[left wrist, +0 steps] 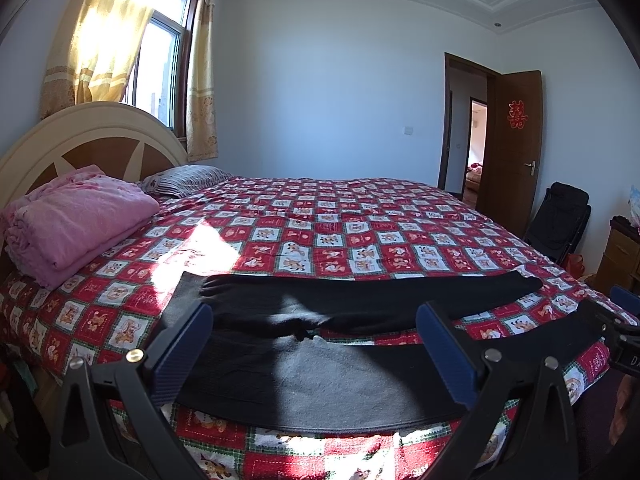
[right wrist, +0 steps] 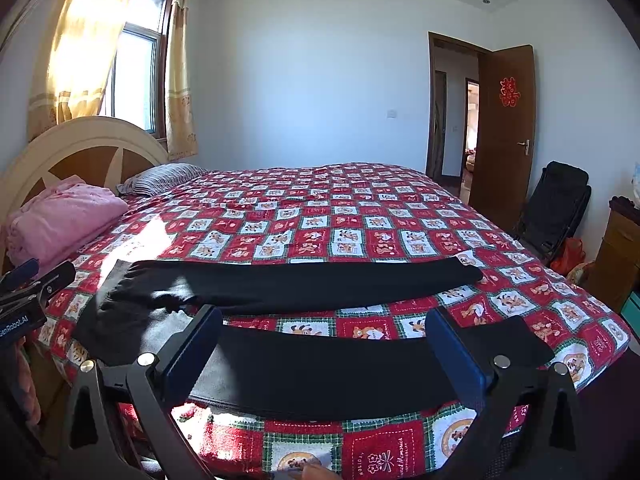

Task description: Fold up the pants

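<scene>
Pants (left wrist: 320, 344) lie flat on bedspread (left wrist: 320, 232), legs apart; L gripper (left wrist: 316, 344) & R gripper (right wrist: 324, 348) both wide, holding nothing.

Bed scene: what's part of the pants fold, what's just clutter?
In the job:
pants, spread on the bedspread
left claw, open
right claw, open

Lying about:
pink blanket
pillow
bedspread
chair
cabinet
</scene>
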